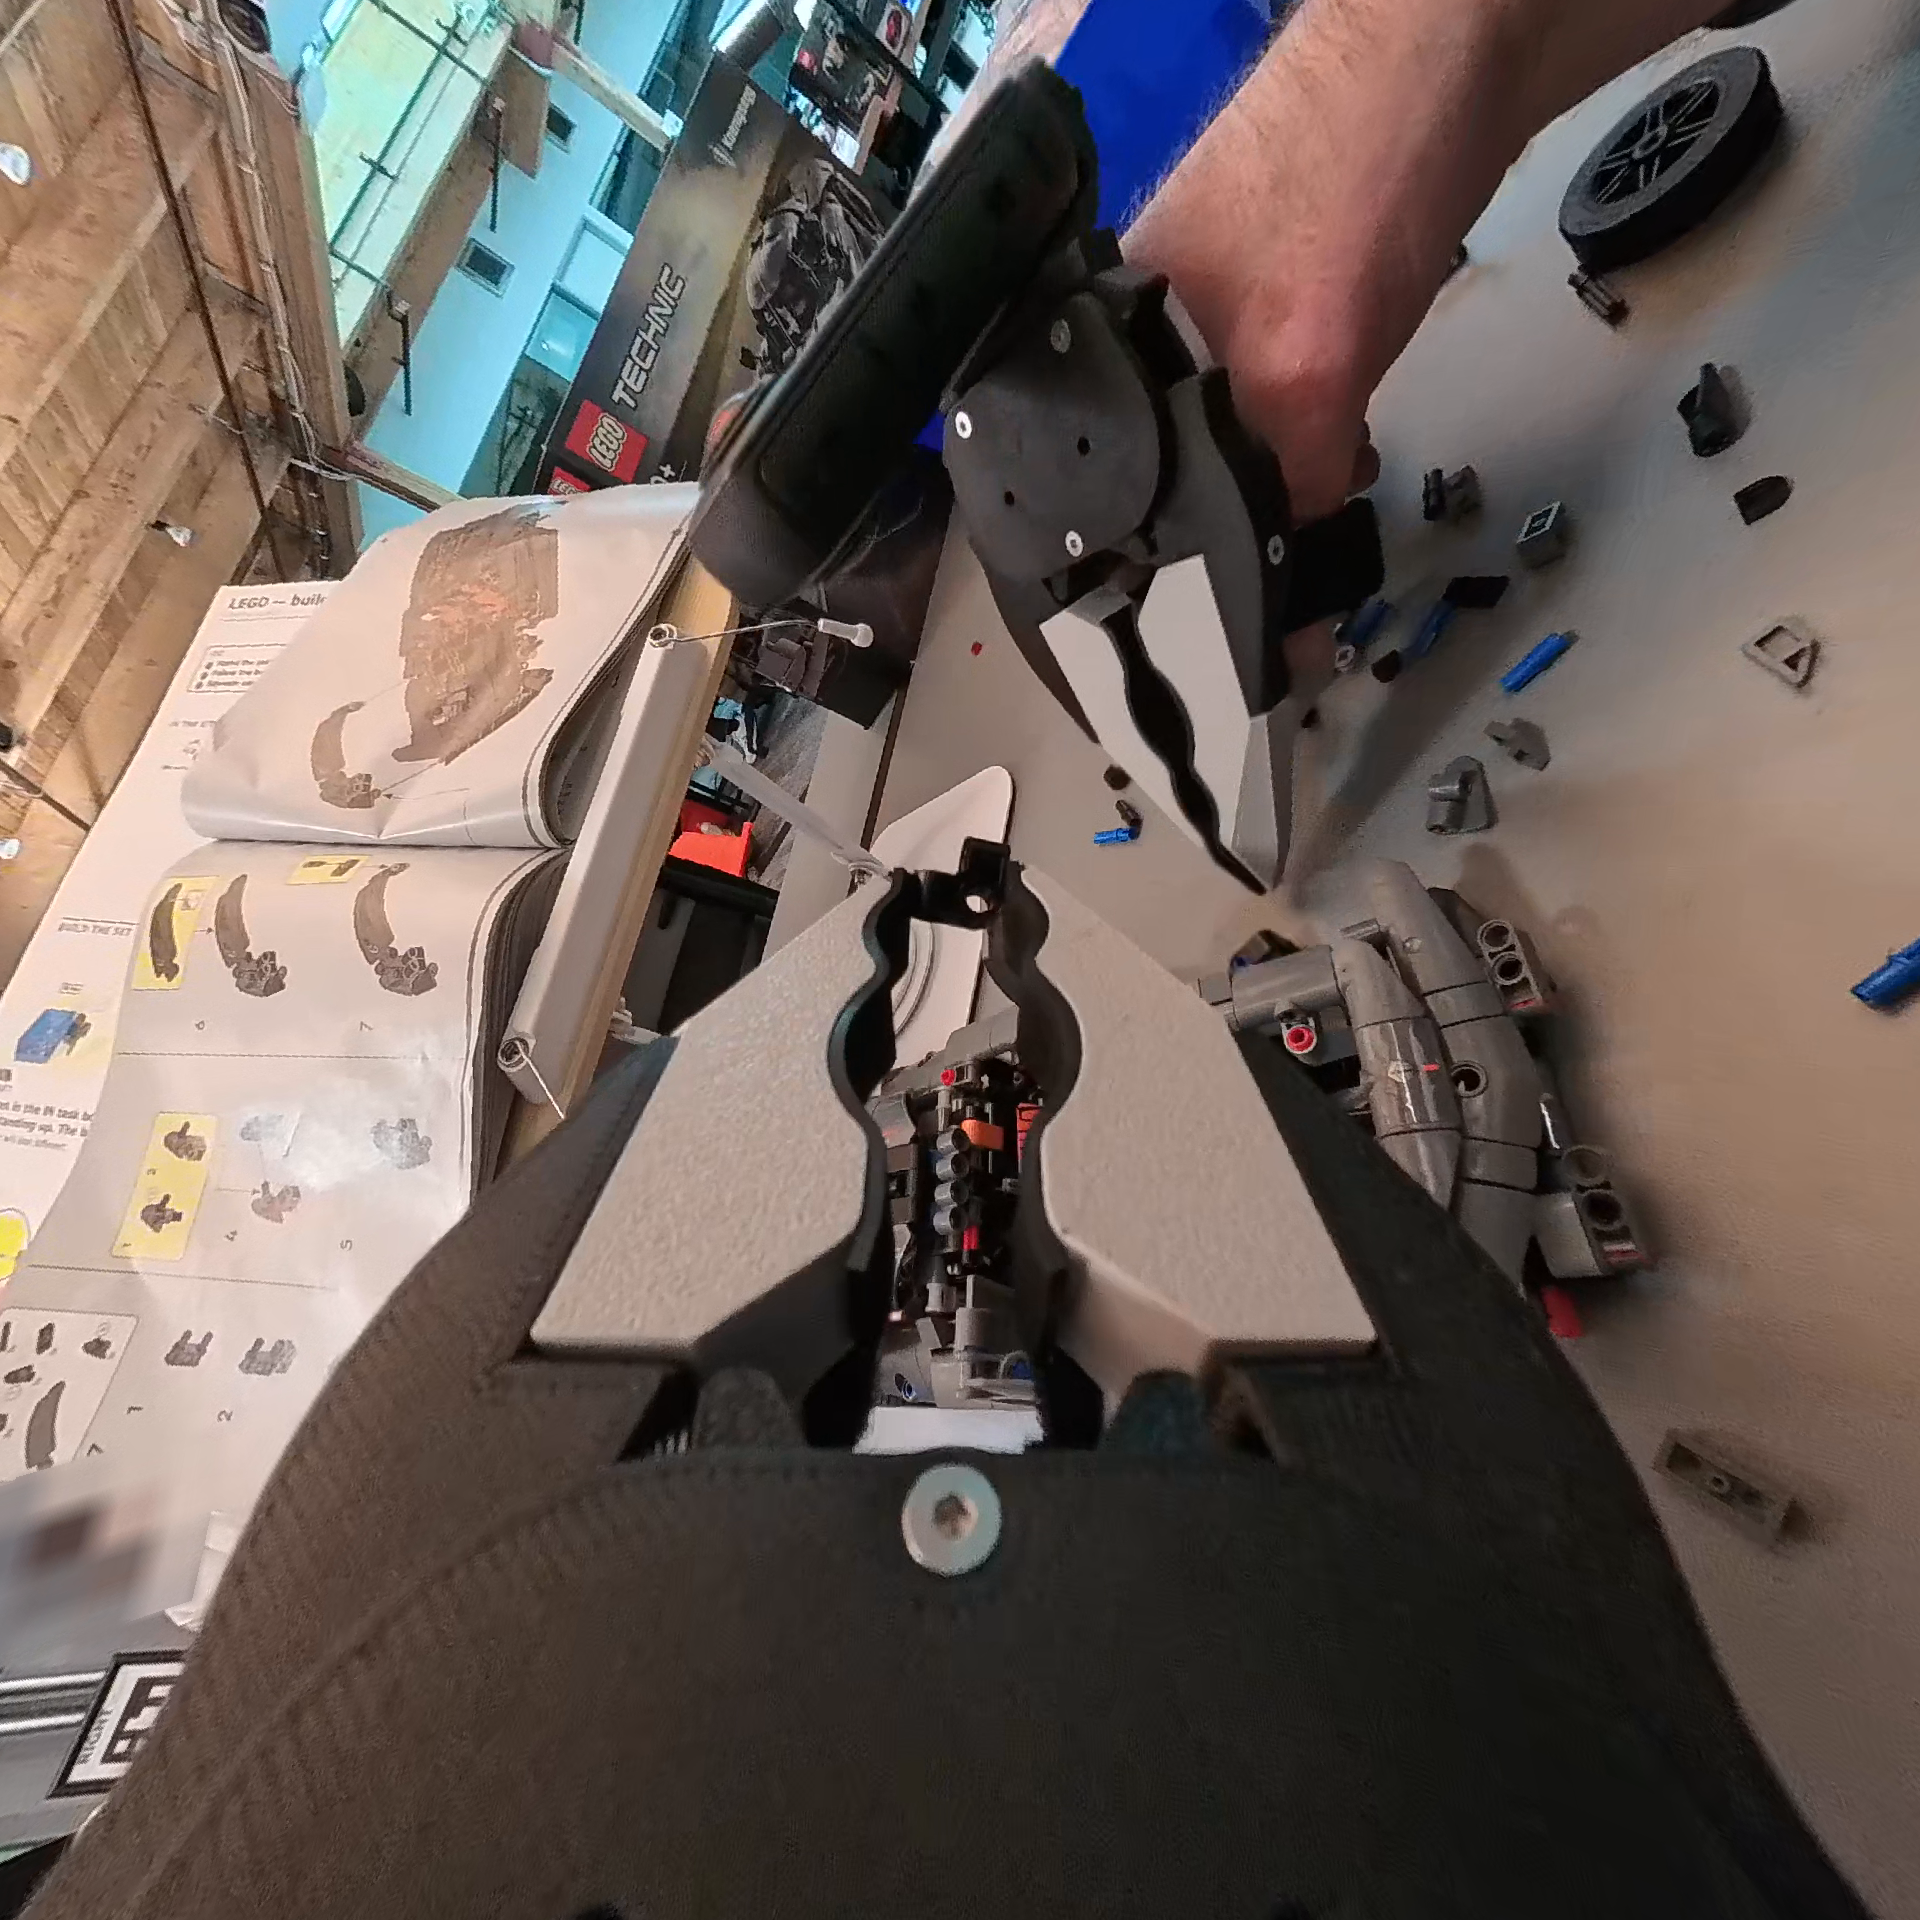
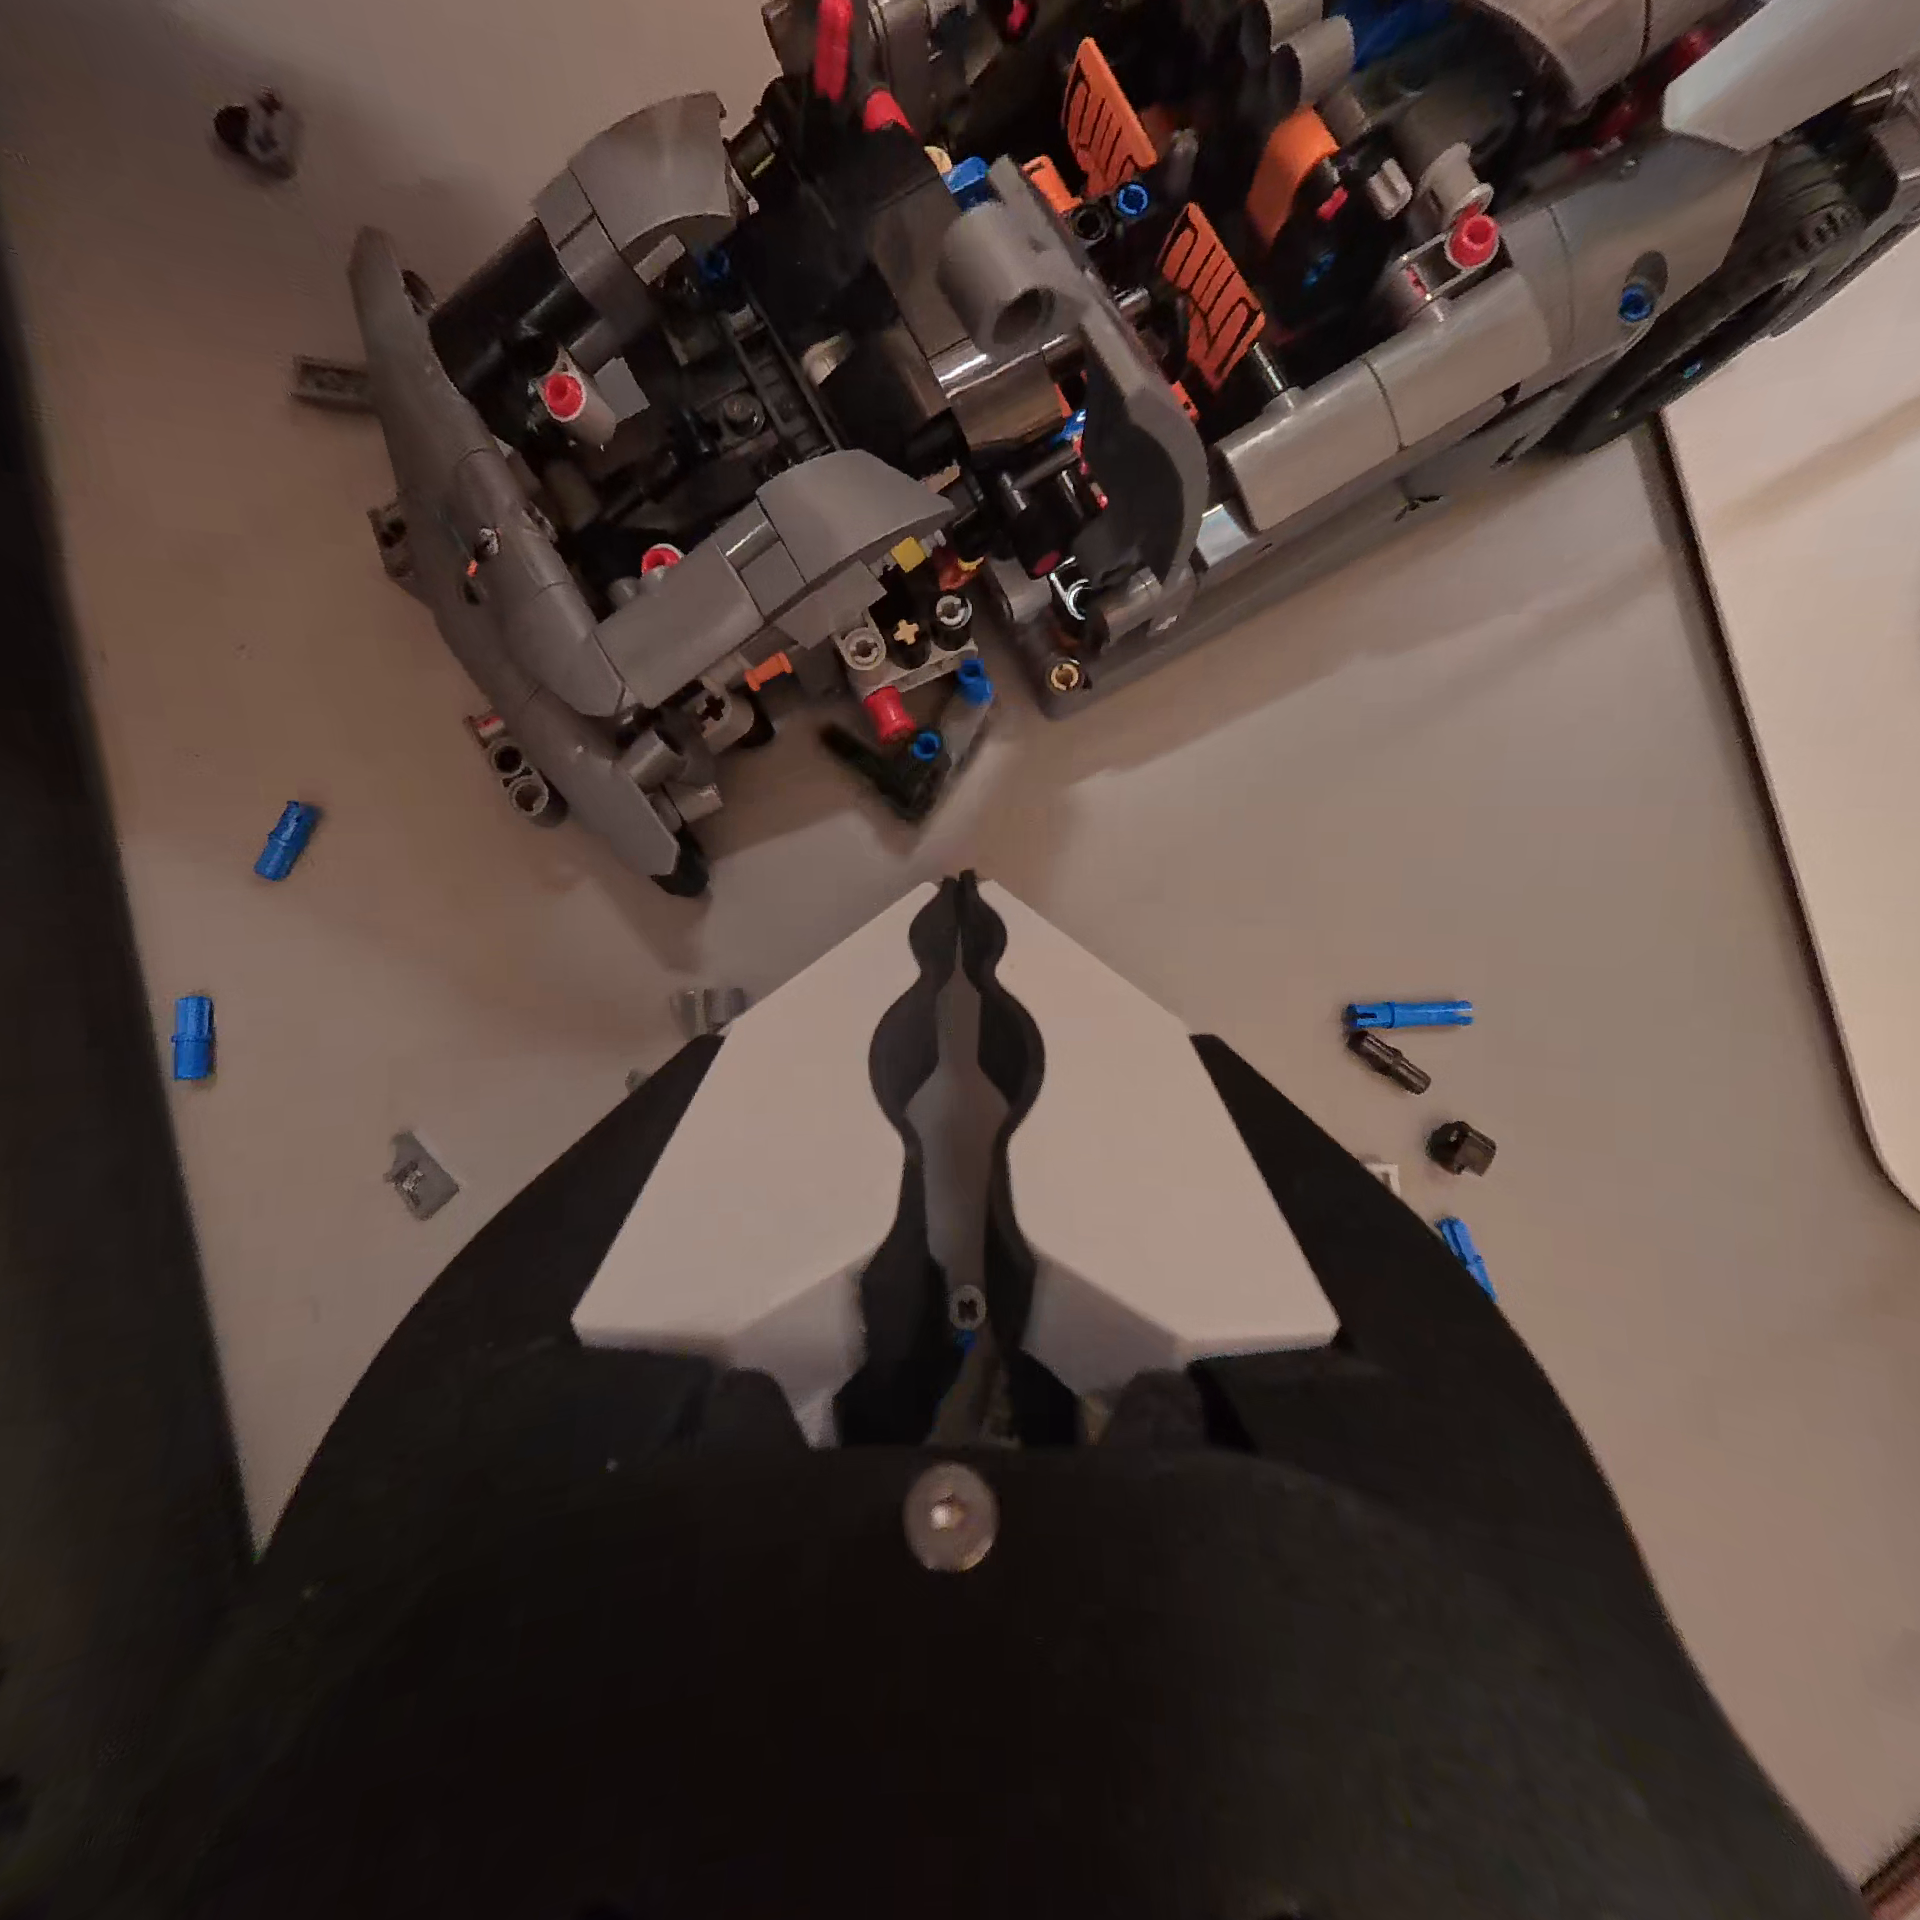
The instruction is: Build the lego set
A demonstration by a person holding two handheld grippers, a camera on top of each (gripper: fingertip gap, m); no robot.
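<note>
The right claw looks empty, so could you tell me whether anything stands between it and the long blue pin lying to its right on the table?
Nothing visible does. The right claw hovers shut and empty; bare table separates it from the long blue pin. A black pin lies right beside the blue one, on its near side.
</note>
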